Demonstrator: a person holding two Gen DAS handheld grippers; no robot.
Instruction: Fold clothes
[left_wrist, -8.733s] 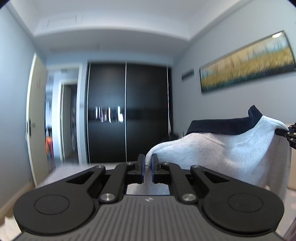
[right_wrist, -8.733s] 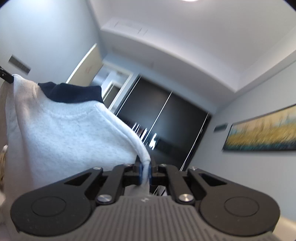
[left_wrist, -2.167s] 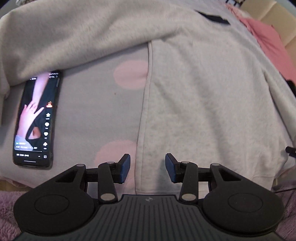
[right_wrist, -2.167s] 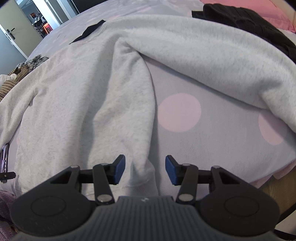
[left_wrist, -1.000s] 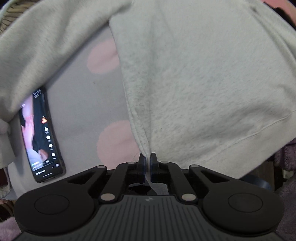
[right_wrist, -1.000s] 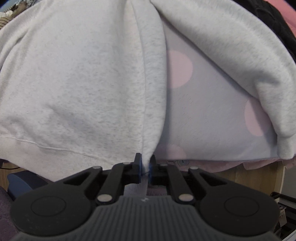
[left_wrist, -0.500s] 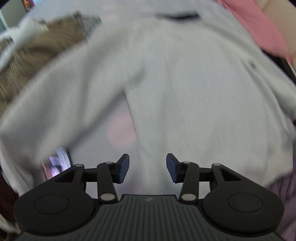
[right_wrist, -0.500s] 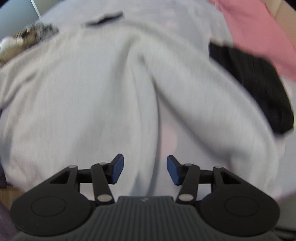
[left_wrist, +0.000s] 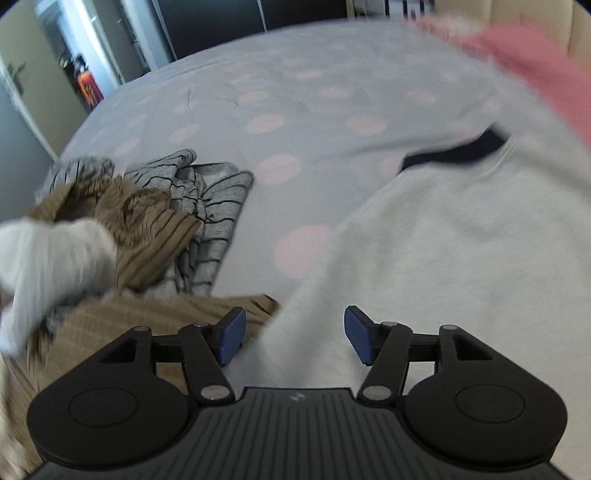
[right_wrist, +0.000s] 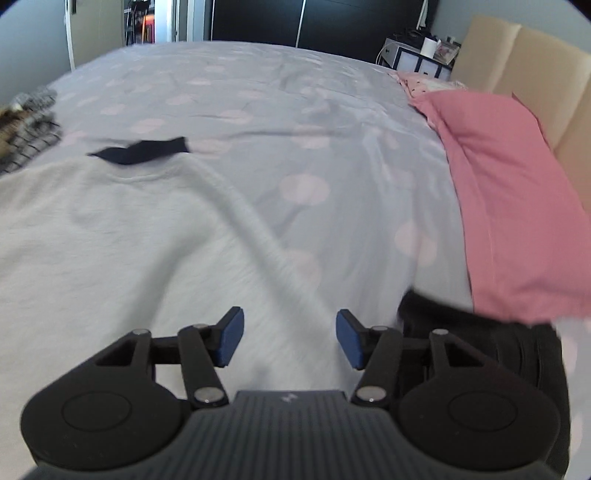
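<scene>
The sweatshirt (right_wrist: 110, 236) lies flat on the bed (right_wrist: 258, 96), soft and floppy (thick fleece, light enough). Both claws, left (left_wrist: 291, 338) and right (right_wrist: 288, 338), have just spread, empty; I'd pinch shoulder seams.

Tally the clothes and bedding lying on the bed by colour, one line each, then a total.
Light grey sweatshirt with navy collar: 1
Brown striped garment: 1
Grey striped garment: 1
Black garment: 1
Pink pillow: 1
Total: 5
</scene>
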